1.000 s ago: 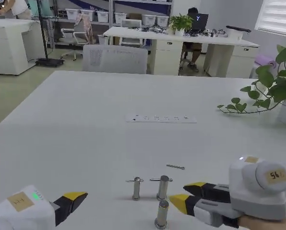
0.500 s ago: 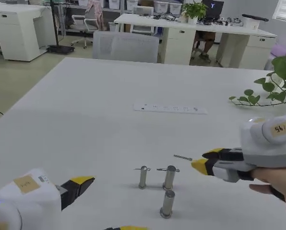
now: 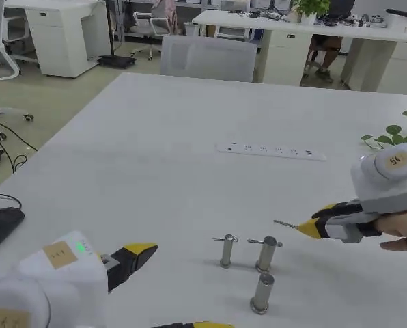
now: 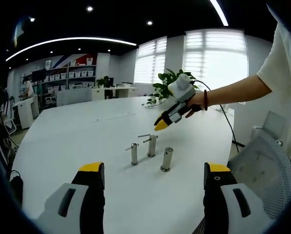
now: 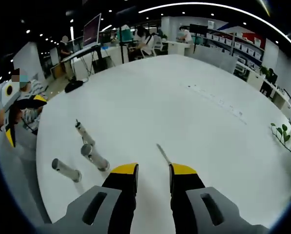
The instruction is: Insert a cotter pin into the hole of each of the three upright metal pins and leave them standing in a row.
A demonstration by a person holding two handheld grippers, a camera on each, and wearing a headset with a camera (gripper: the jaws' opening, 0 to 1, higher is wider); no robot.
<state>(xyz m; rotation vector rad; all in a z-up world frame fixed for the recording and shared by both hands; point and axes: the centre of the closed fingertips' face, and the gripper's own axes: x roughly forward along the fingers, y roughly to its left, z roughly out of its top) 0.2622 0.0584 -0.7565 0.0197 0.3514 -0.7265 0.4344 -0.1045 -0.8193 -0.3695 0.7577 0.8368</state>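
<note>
Three metal pins (image 3: pixel 266 254) stand upright on the white desk (image 3: pixel 156 150), close together. The back-left pin (image 3: pixel 227 251) and the back-right pin (image 3: pixel 266 254) stand side by side, each w/ a cotter pin across its top. The front pin (image 3: pixel 261 294) stands just in front of the back-right one and is not yet fitted.

The loose cotter pin (image 3: pixel 284 223) lies flat on the desk, to the right of the back-right pin but apart from it. The right hand-held gripper (image 3: pixel 311 228) has its yellow tips just beside the right end of this pin. In the right gripper view the loose cotter pin (image 5: pixel 163 153) lies just ahead of the right hand-held gripper (image 5: pixel 154 169), whose jaws are only a little apart and not clamped. I cannot tell if a tip touches it.

The left hand-held gripper (image 3: pixel 166 287) is at the lower left, well apart from the pins. In the left gripper view its jaws are wide apart and it (image 4: pixel 154 168) looks toward the three pins.

A white power strip (image 3: pixel 272 150) lies farther back on the desk.
</note>
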